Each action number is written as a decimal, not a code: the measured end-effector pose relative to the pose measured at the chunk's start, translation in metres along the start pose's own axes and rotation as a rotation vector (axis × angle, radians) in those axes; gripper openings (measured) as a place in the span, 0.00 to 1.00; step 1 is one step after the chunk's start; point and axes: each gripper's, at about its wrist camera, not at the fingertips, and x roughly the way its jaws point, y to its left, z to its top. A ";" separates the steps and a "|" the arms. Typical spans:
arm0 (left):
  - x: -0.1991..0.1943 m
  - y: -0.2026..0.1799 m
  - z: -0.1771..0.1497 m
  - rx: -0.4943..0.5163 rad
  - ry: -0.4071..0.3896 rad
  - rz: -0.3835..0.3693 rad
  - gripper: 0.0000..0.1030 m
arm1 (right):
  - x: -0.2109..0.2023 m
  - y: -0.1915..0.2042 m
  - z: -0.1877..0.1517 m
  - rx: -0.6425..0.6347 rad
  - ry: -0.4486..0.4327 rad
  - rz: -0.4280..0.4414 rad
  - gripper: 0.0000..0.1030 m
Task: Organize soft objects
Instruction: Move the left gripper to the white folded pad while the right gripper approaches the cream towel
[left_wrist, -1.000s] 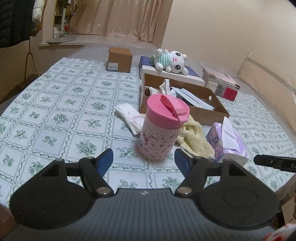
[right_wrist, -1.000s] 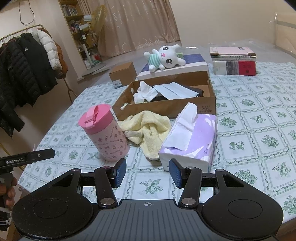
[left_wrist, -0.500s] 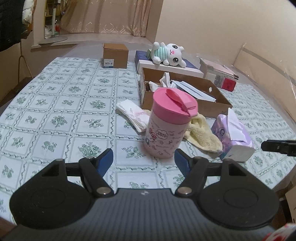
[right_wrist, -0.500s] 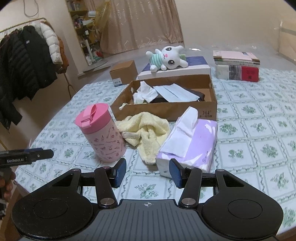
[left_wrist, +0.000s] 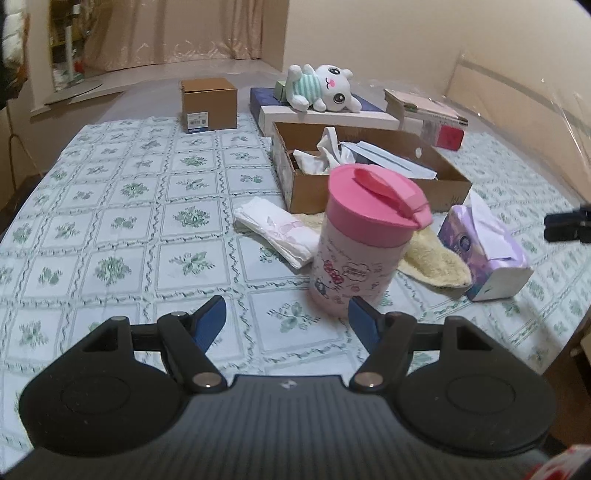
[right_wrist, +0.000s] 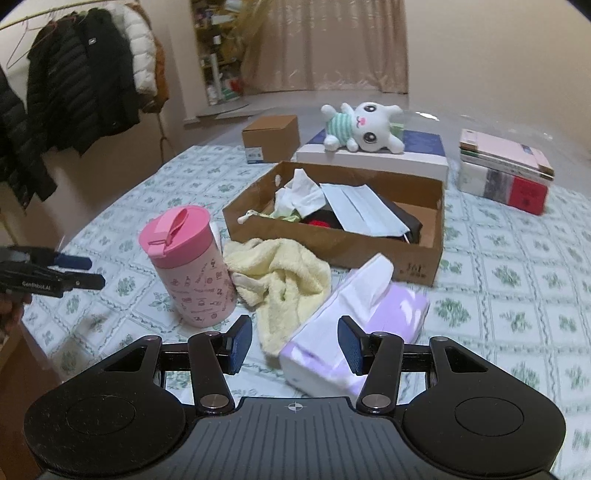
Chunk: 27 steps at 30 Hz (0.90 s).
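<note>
A yellow towel (right_wrist: 280, 273) lies crumpled on the patterned table between a pink cup (right_wrist: 192, 266) and a purple tissue pack (right_wrist: 362, 325). Behind them stands an open cardboard box (right_wrist: 417, 258) holding cloths and a face mask. A white plush bunny (right_wrist: 362, 127) lies on a flat box at the back. A white folded cloth (left_wrist: 277, 230) lies left of the cup (left_wrist: 364, 240). My left gripper (left_wrist: 286, 319) is open and empty, just short of the cup. My right gripper (right_wrist: 293, 343) is open and empty, its fingers near the tissue pack's front end.
A small brown carton (left_wrist: 208, 105) stands at the back left. Stacked books (right_wrist: 506, 170) sit at the back right. Coats (right_wrist: 81, 77) hang on a rack left of the table. The table's front edge is close under both grippers.
Both grippers have shifted and turned slightly left. The right gripper has moved closer to the tissue pack. Both stay open and empty.
</note>
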 end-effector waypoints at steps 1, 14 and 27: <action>0.003 0.003 0.003 0.013 0.003 -0.005 0.68 | 0.002 -0.003 0.004 -0.013 0.004 0.009 0.50; 0.040 0.034 0.044 0.299 0.027 -0.120 0.68 | 0.060 -0.020 0.055 -0.310 0.102 0.154 0.68; 0.078 0.051 0.063 0.708 0.053 -0.271 0.68 | 0.127 -0.006 0.075 -0.655 0.197 0.261 0.78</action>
